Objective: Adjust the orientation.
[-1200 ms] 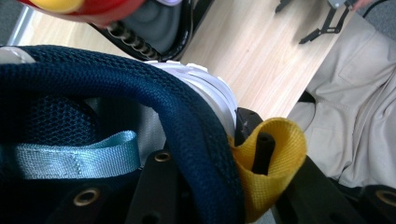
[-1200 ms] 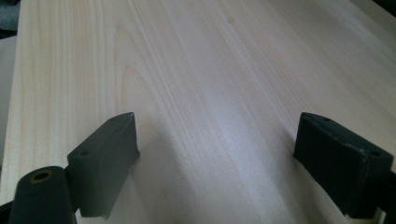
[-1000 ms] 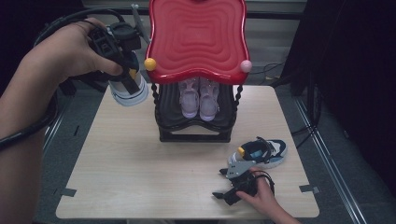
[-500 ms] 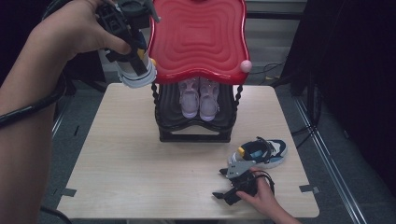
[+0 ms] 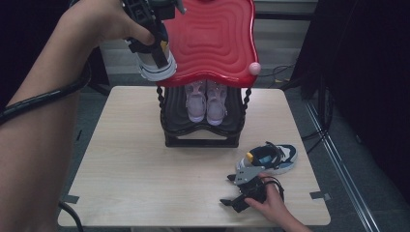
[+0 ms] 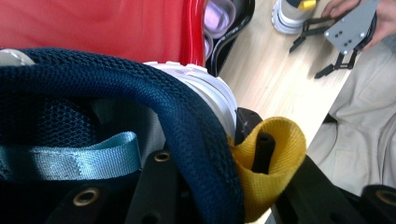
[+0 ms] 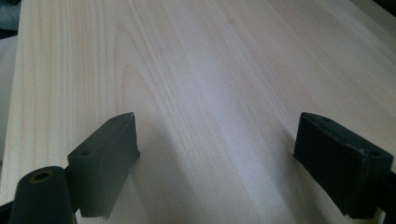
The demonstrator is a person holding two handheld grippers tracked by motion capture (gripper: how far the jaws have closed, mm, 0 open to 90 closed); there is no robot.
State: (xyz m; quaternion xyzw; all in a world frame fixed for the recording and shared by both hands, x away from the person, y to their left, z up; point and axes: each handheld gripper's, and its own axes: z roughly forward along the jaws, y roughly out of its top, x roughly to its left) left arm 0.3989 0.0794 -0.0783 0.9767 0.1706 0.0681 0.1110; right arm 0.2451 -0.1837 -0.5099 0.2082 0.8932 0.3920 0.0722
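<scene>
A navy and white sneaker (image 5: 155, 62) with a yellow heel loop hangs in the air at the left front corner of the rack's red top shelf (image 5: 212, 38). My left gripper (image 5: 151, 36) is shut on its collar. In the left gripper view the navy mesh collar (image 6: 140, 93) and the yellow loop (image 6: 280, 140) lie right at the jaws. The matching sneaker (image 5: 270, 157) lies on the table at the right. Just in front of it my right gripper (image 5: 226, 189) rests open; its jaws (image 7: 215, 154) stand wide over bare wood.
A black rack (image 5: 200, 130) stands mid-table with a pair of pink shoes (image 5: 207, 99) on its lower shelf. The wooden table (image 5: 130, 159) has bare room left of and in front of the rack. Cables trail off the left side.
My left hand has carried the sneaker up and to the right, from beside the rack to the edge of the red top shelf. The right gripper has stayed put.
</scene>
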